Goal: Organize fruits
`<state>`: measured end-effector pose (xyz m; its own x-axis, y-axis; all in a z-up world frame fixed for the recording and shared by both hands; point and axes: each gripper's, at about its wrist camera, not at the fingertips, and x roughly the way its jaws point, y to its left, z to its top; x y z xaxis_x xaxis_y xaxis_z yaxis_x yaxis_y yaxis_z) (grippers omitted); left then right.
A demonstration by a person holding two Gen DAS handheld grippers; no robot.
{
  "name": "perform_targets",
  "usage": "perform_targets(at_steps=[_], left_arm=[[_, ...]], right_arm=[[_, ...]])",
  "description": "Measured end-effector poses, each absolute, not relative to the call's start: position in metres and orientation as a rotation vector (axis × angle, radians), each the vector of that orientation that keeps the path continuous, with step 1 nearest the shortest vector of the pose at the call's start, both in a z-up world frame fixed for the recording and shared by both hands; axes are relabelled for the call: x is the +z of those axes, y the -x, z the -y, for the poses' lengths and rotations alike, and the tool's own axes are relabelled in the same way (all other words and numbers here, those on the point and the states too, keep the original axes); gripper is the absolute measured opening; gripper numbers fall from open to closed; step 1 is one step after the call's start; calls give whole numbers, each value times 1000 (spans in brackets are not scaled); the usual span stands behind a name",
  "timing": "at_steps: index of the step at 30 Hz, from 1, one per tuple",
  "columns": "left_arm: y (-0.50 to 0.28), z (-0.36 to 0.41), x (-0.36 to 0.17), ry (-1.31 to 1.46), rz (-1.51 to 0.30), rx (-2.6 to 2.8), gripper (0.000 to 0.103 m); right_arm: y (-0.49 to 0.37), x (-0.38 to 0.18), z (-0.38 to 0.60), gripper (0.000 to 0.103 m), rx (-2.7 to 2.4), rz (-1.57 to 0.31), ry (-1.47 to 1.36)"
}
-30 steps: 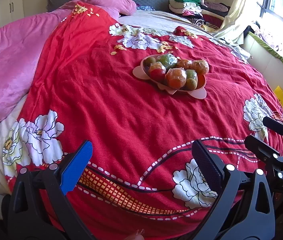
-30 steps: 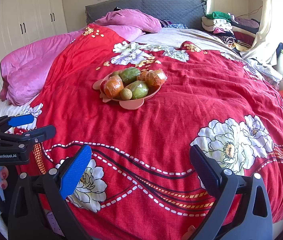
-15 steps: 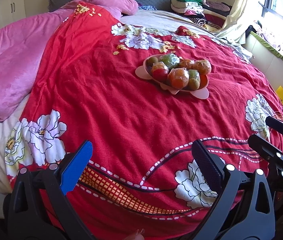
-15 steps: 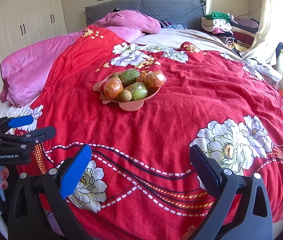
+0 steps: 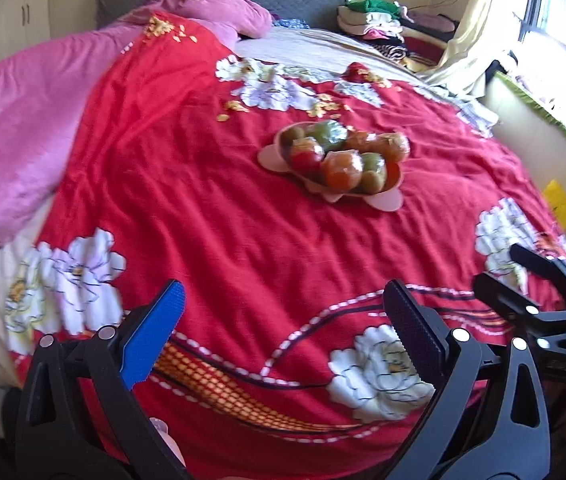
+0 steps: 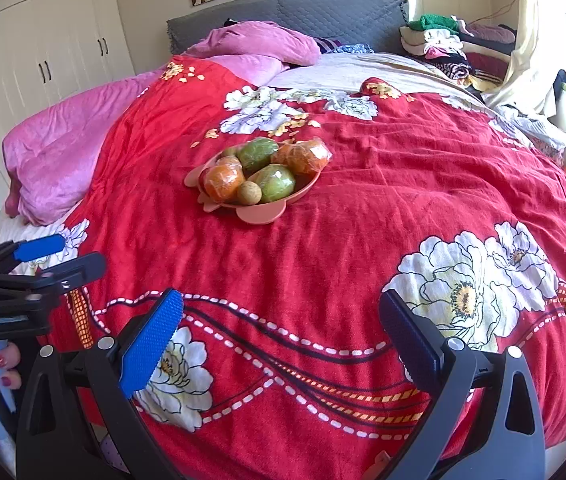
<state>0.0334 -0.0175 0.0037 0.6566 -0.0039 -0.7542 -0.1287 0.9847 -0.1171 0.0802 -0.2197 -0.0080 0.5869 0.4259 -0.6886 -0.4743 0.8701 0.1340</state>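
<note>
Over the near edge of the bed, I have the left tongs (image 5: 283, 312) and right tongs (image 6: 281, 320) spread wide, both empty. Well ahead, wrapped fruits (image 6: 267, 172) sit piled in a pink dish (image 6: 261, 213) on the red floral blanket (image 6: 363, 216).

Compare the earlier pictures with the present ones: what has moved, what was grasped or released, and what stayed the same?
Both cameras have eased slightly closer to the pink plate of wrapped fruits, which sits a little nearer in each view. Nothing was grasped or released: the left gripper and right gripper remain wide open and empty. The plate and fruits lie unchanged on the red bedspread.
</note>
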Motion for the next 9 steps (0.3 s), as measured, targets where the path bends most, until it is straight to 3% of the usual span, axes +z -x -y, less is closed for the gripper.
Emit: perform_targets(at_steps=[9], left_arm=[[-79,-31,-11,122,-876,169,93]], right_arm=[[-138,0,255,98,428,-787,16]])
